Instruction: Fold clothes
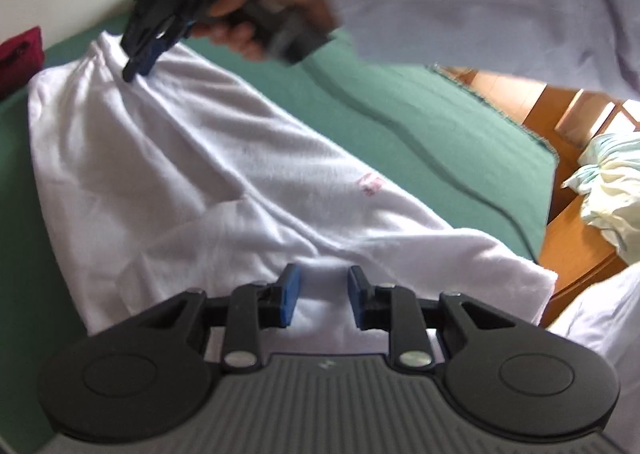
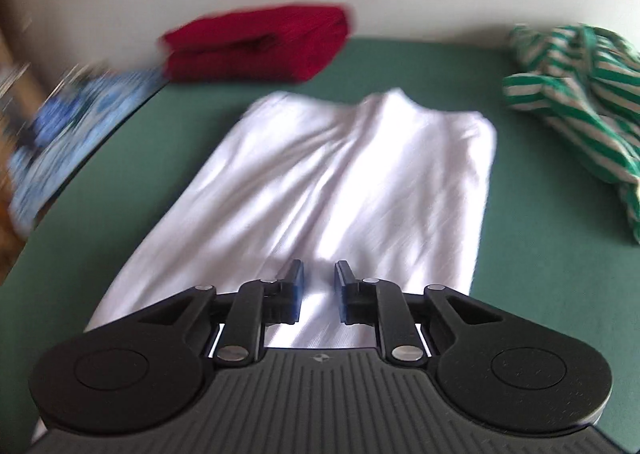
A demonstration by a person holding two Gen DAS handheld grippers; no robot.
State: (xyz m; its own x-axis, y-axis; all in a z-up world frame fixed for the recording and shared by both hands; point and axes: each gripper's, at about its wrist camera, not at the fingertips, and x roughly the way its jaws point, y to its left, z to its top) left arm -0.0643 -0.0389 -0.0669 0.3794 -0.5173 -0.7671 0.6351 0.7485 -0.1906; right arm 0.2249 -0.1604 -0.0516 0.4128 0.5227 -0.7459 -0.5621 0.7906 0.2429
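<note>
White garment (image 2: 320,182) on the green table cover (image 2: 540,254), both grippers over it.
The left gripper (image 1: 322,296) hovers open above its near edge; the right gripper (image 2: 318,292), jaws parted, sits above its far end, gripped in a hand (image 1: 256,14). A small pink mark (image 1: 370,184) is unreadable. A folded red garment (image 2: 260,44) lies beyond.

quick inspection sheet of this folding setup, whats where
surface: green cloth covering the table, bare around the garment
job's things: white garment spread lengthwise, wrinkled, small pink mark on it
clutter: folded red garment at the far edge; crumpled green-striped garment to the right; blue patterned fabric to the left, blurred
grippers: left gripper open over the near edge; right gripper open over the white garment
cables: dark cable lying across the green cloth
surroundings: pale wall; wooden furniture with pale cloth
</note>
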